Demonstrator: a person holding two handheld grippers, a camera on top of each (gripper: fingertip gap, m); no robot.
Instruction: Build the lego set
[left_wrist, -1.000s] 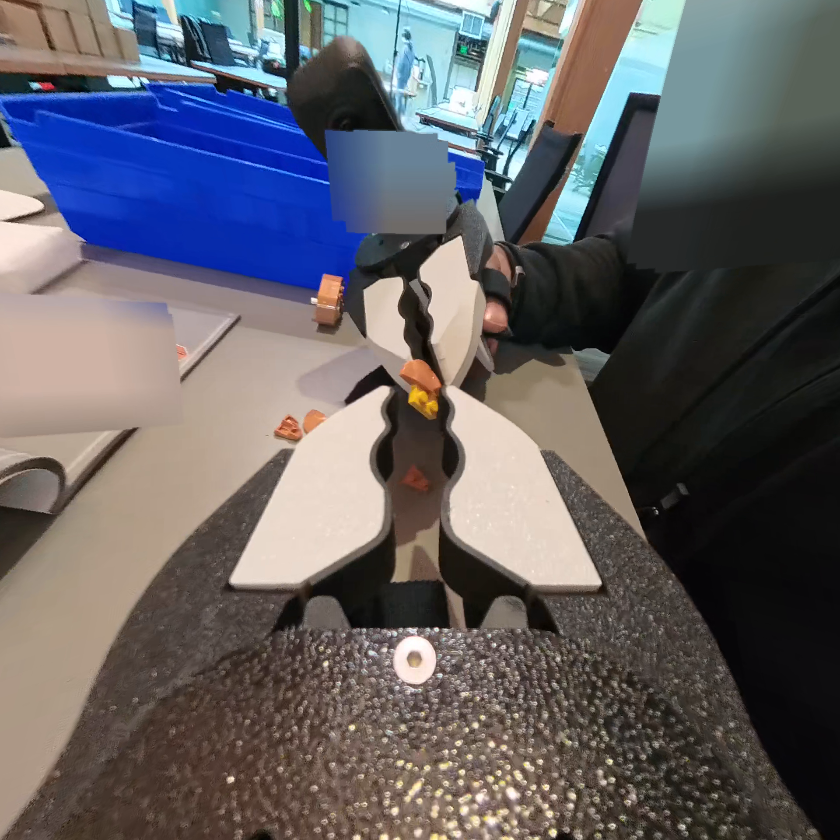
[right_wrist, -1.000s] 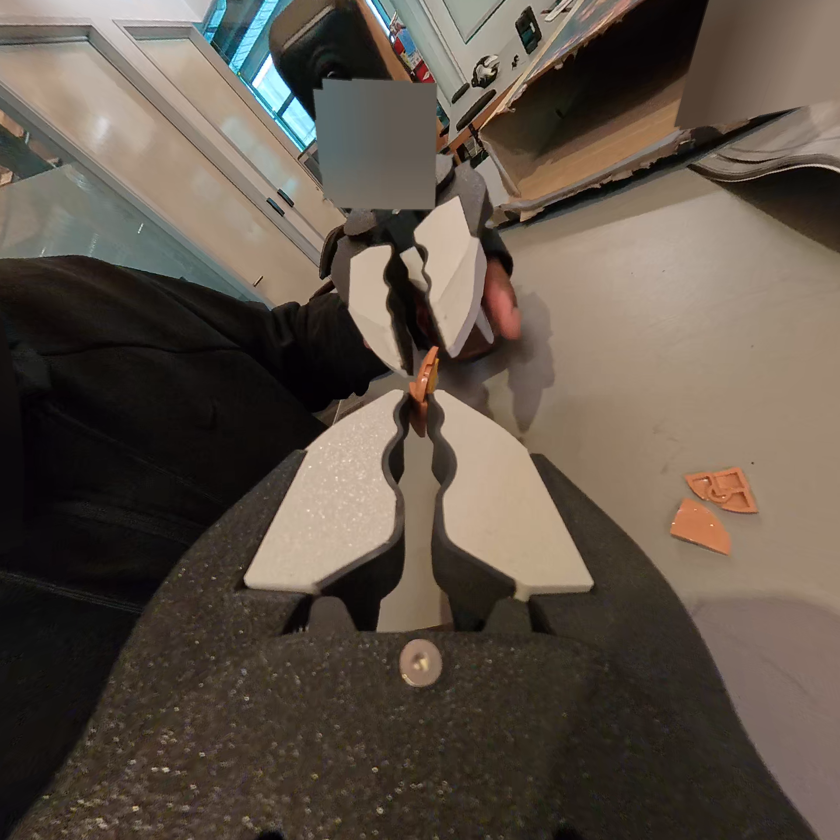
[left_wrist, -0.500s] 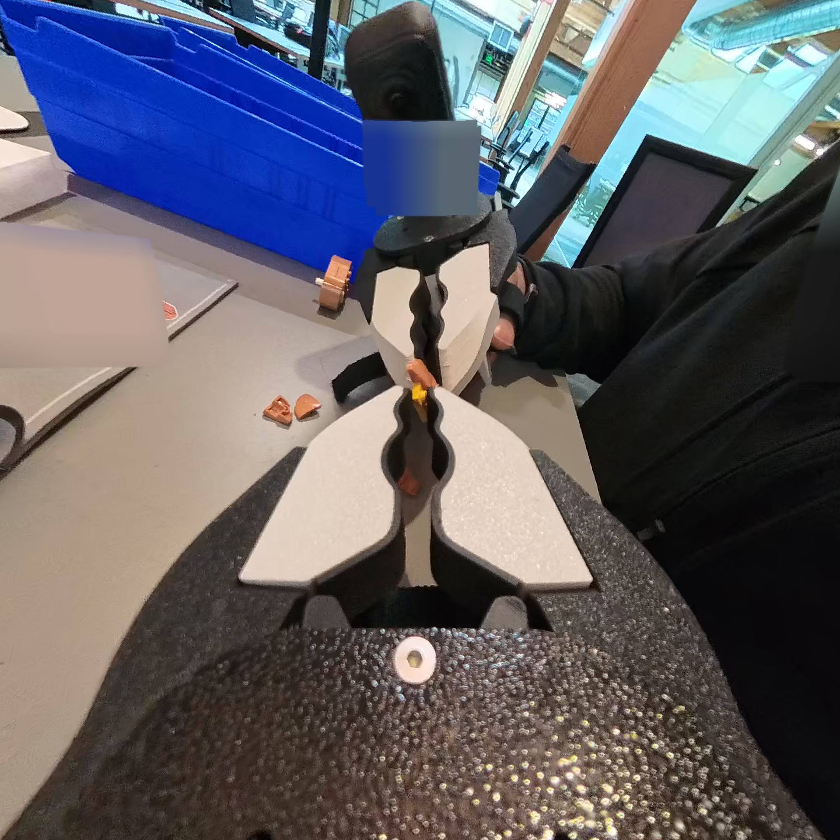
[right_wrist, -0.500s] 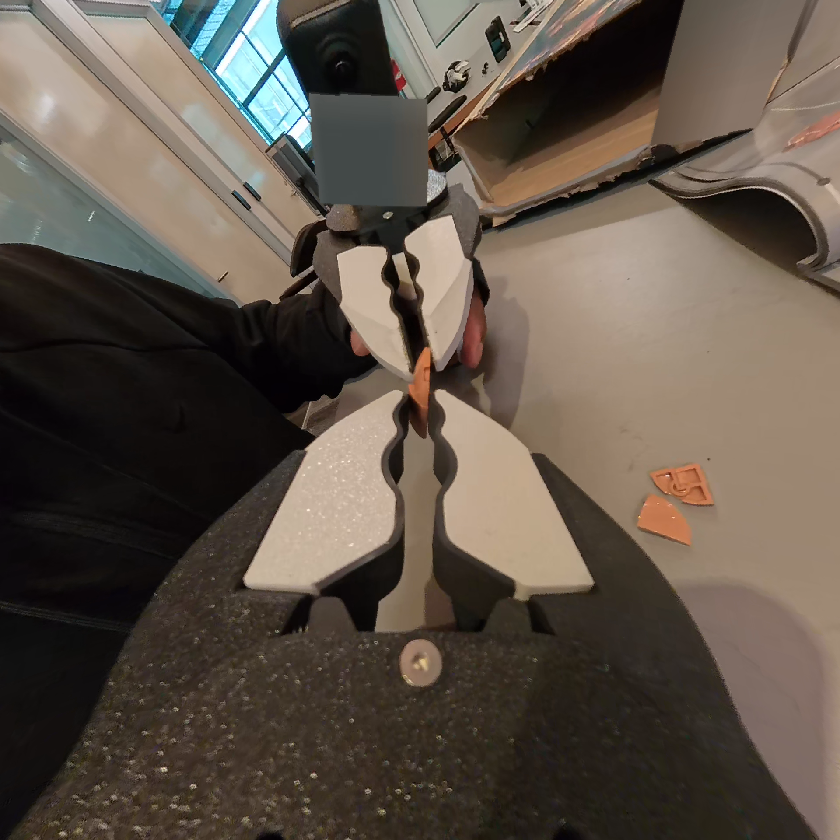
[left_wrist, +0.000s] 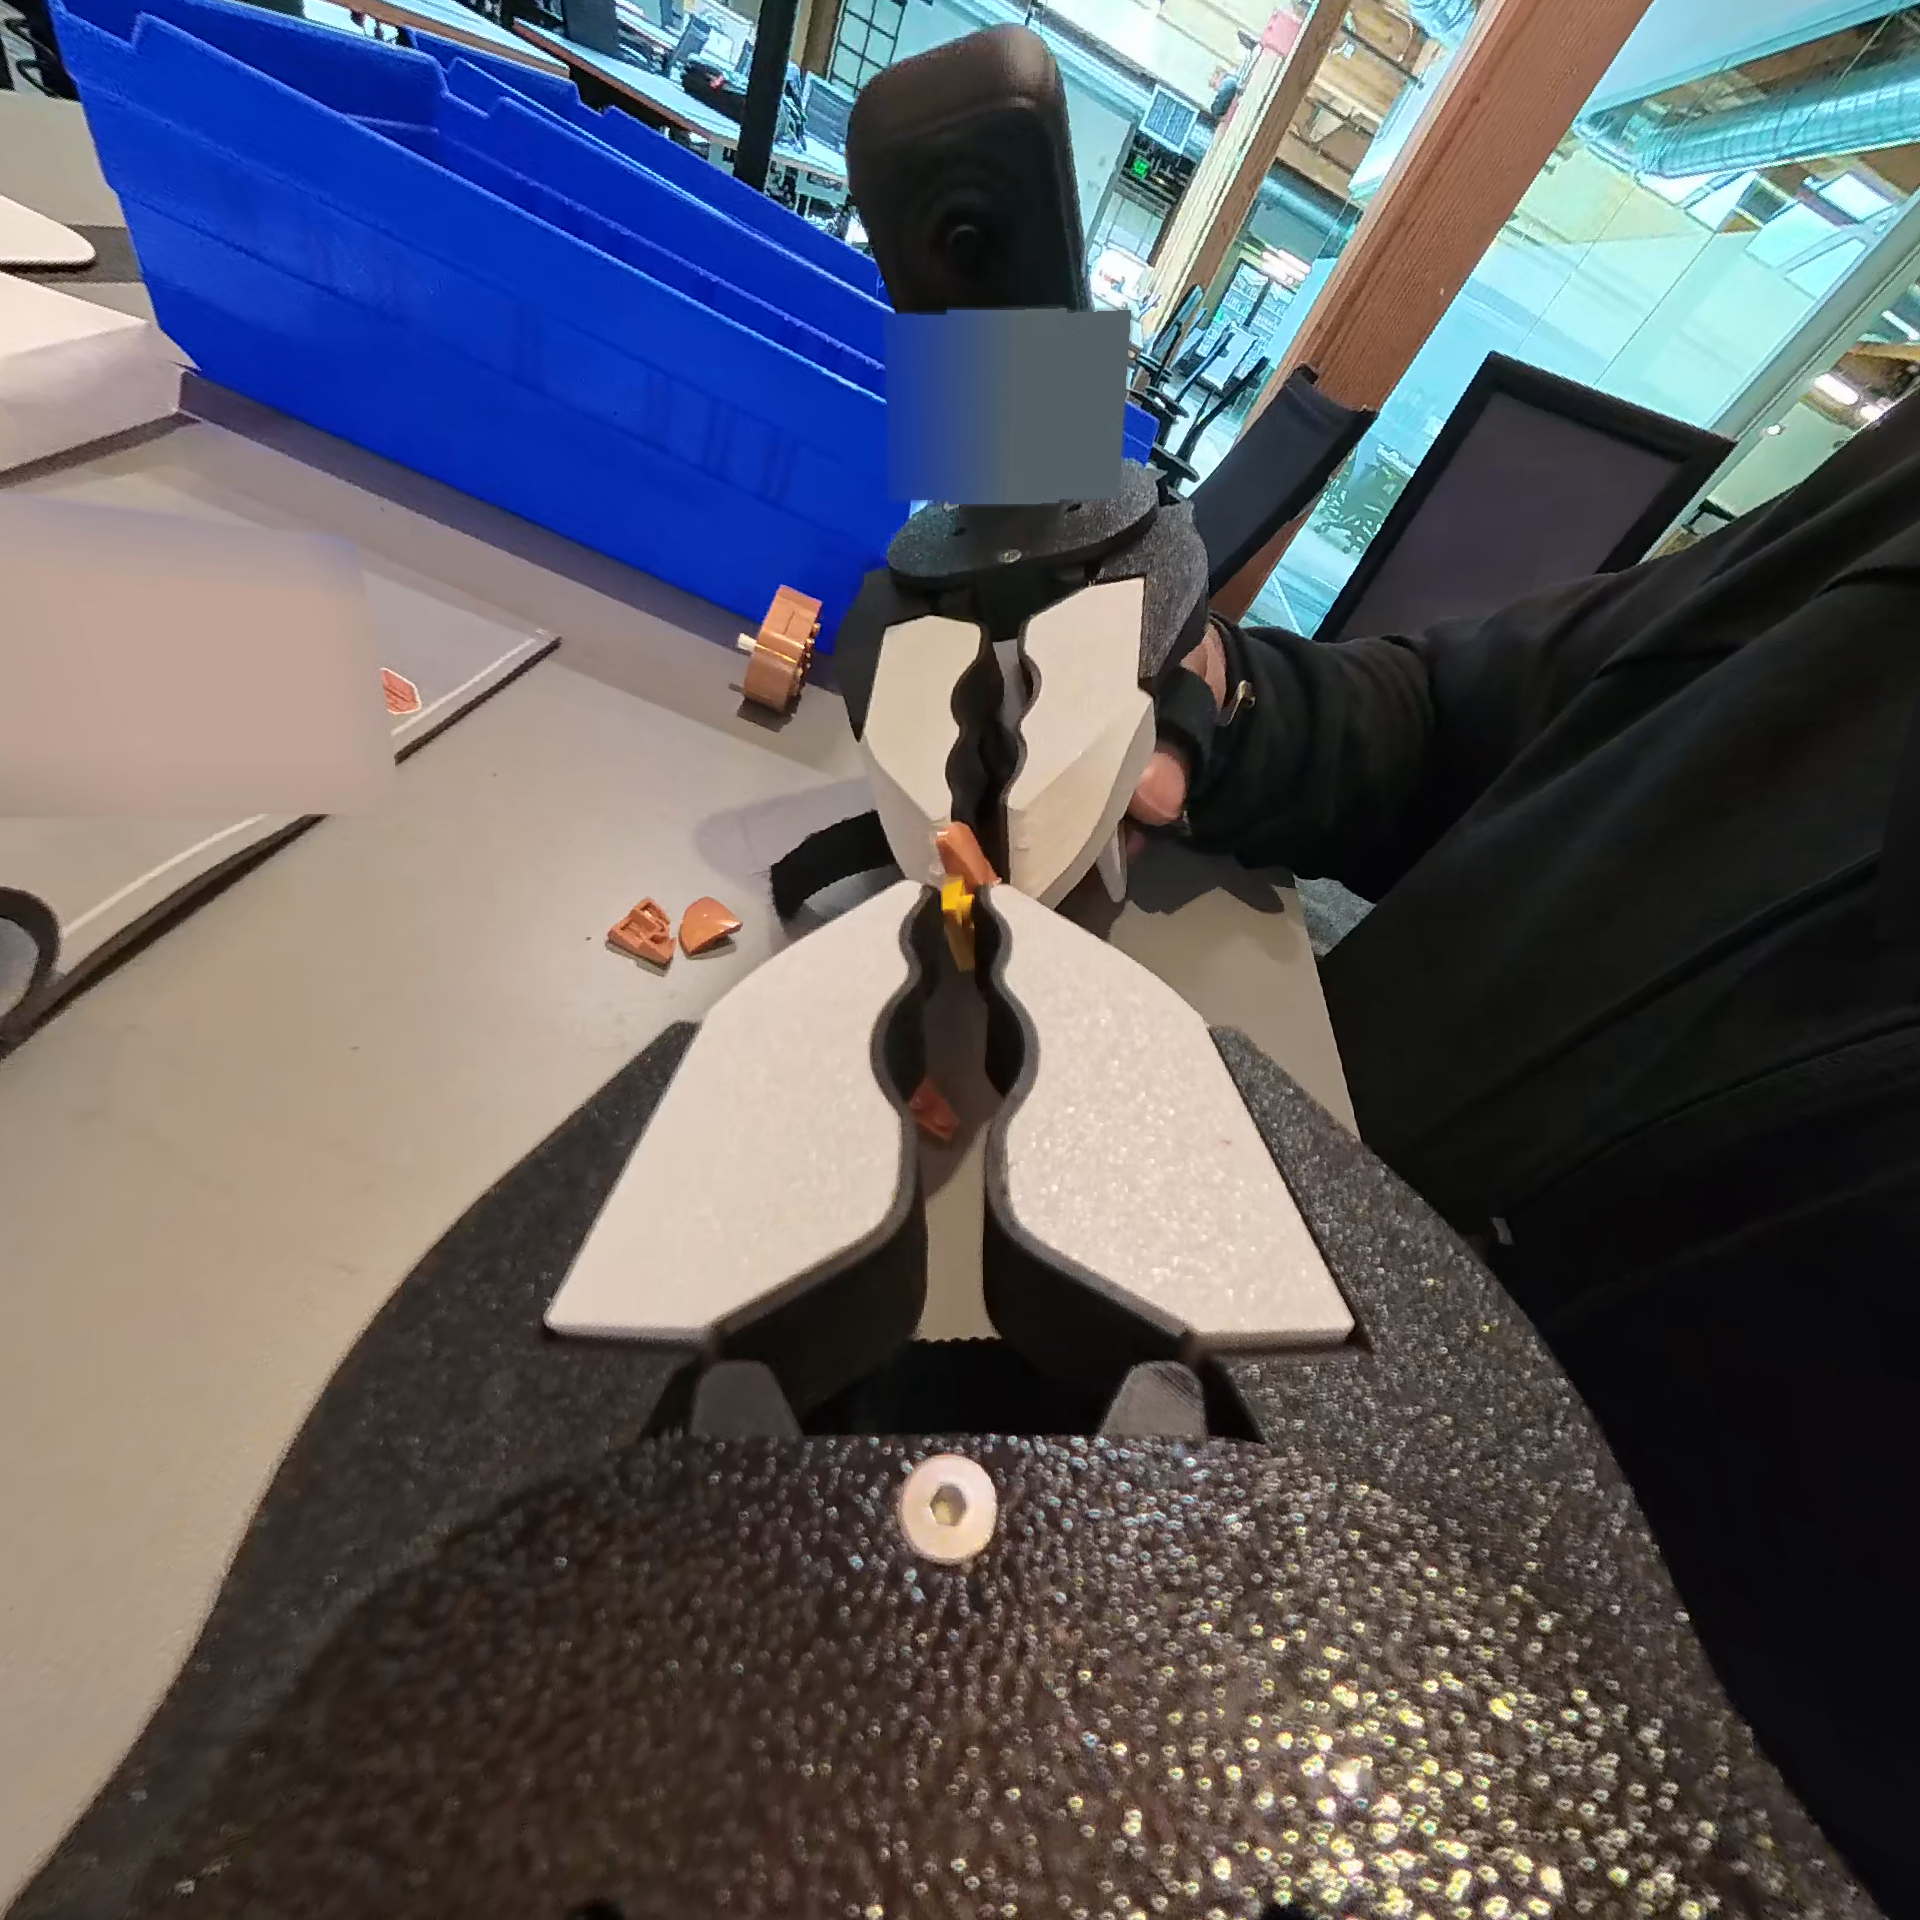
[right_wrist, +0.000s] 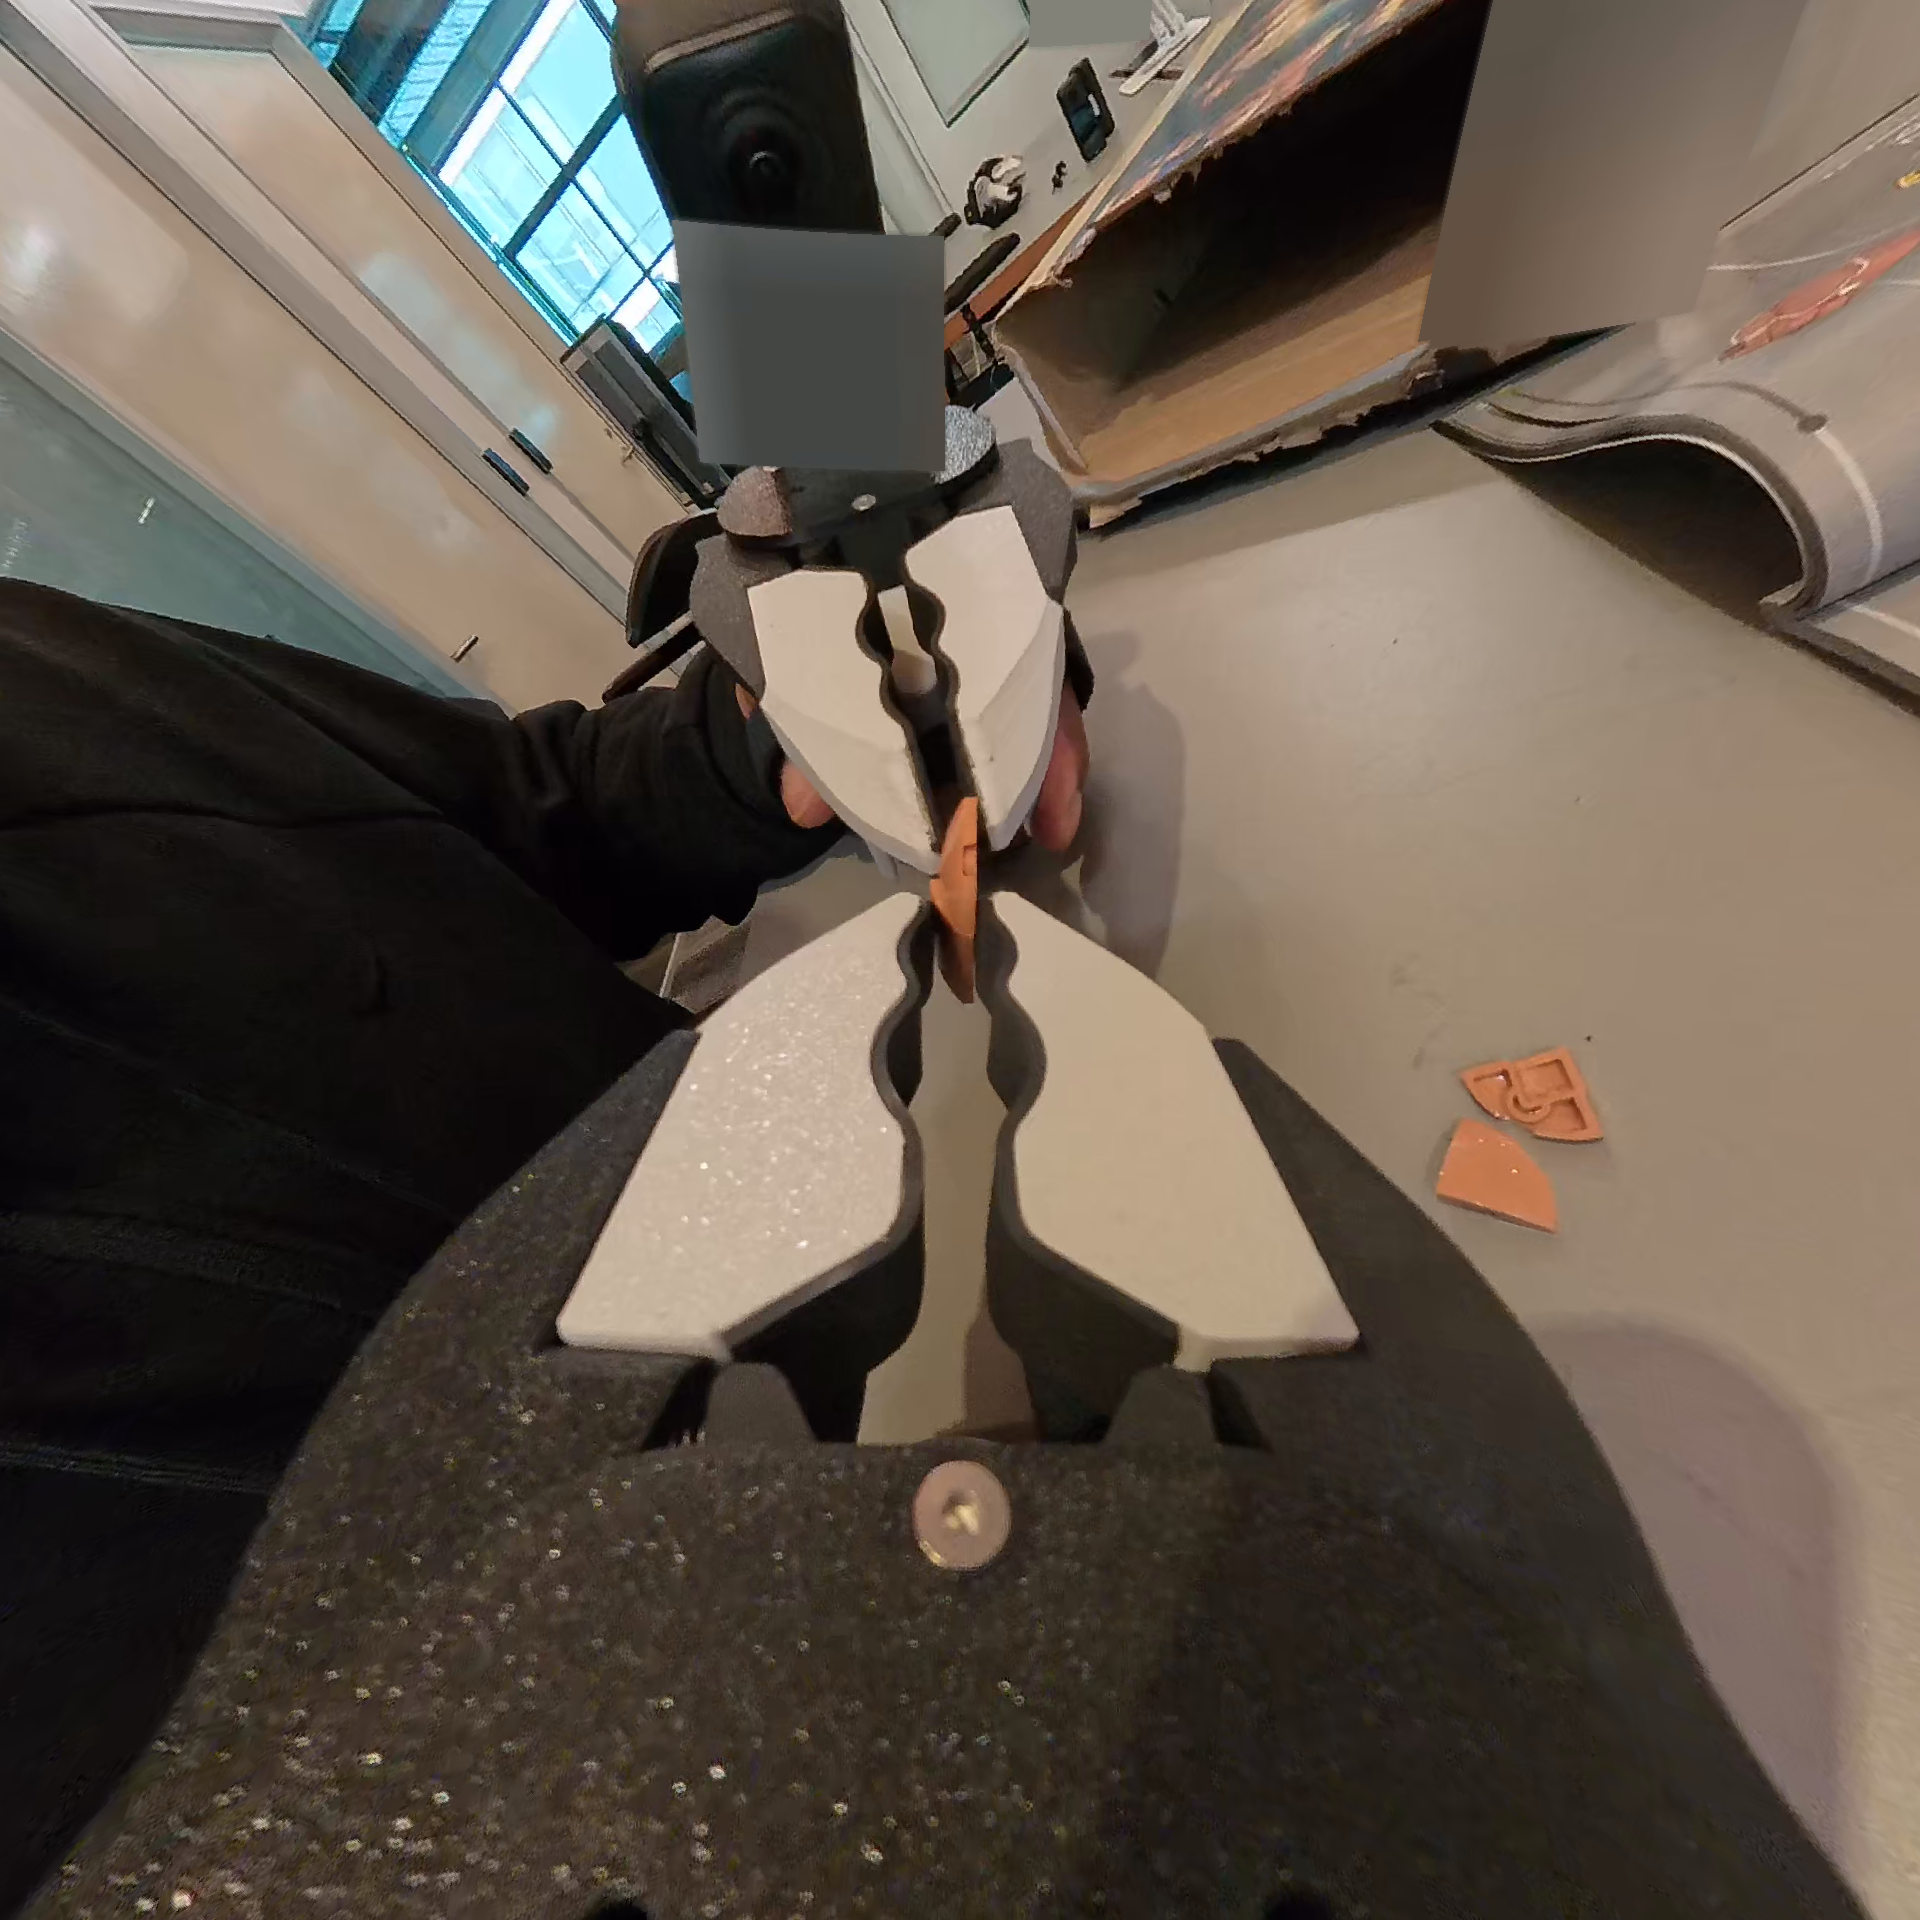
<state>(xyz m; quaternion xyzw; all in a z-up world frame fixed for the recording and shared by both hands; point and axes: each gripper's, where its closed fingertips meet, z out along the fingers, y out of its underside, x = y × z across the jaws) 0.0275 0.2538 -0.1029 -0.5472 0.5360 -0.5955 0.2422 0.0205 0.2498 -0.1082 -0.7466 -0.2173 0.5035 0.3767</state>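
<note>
A small yellow piece (left_wrist: 957, 920) is pinched edge-on between the closed fingertips of the left gripper (left_wrist: 956, 914); both pads are pressed against it. Touching its far end is a brown plastic piece (left_wrist: 966, 852), which is clamped in turn by the narrowed tips of the right gripper (left_wrist: 971, 847), so that the two grippers meet tip to tip above the grey table (left_wrist: 312, 1039). In the right wrist view the same brown piece (right_wrist: 956, 904) is seen on edge, gripped between that gripper's own pads (right_wrist: 961, 935) and reaching up into the tips of the left gripper (right_wrist: 956, 821) opposite; the yellow piece cannot be made out there.

Places are given from the joined pieces. Just below them, seen through the gap between the left gripper's fingers, another small brown piece (left_wrist: 933, 1112) lies on the table; to the left, near by, two brown wedge-shaped pieces (left_wrist: 675, 927) lie side by side, one of them hollow side up; these are also seen in the right wrist view (right_wrist: 1517, 1138). Farther off to the left and behind, a brown toothed wheel (left_wrist: 781, 657) stands on edge before a row of blue bins (left_wrist: 468, 312); a grey mat (left_wrist: 457, 665) lies farther left. To the right, a black sleeve (left_wrist: 1403, 727) and a hand (left_wrist: 1158, 774) are seen behind the right gripper.
</note>
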